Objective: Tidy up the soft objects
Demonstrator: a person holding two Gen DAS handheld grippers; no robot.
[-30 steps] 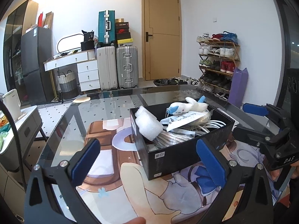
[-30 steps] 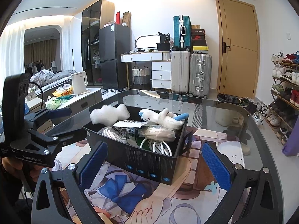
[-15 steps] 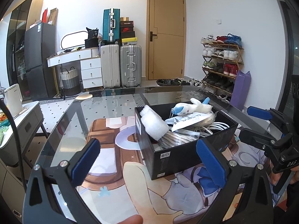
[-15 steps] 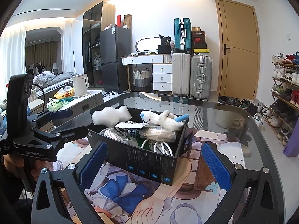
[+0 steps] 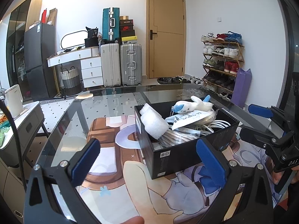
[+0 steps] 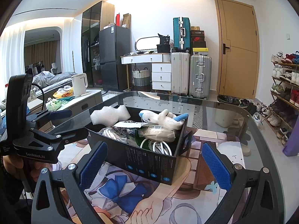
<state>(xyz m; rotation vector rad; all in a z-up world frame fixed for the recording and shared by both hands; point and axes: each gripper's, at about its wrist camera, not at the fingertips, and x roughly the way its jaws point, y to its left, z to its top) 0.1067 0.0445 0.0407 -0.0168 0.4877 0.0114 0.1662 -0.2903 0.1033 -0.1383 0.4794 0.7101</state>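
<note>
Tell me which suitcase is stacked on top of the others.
The teal suitcase. It stands on the white suitcase, while that one and the silver suitcase stand on the floor.

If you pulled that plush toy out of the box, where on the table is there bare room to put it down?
The widest bare patch is the printed mat left of the black box, running to the glass table edge. Another lies on the box's other side. The box itself is crowded: plush toy, foam piece, cables. Both hand-held grippers hang open near it.
</note>
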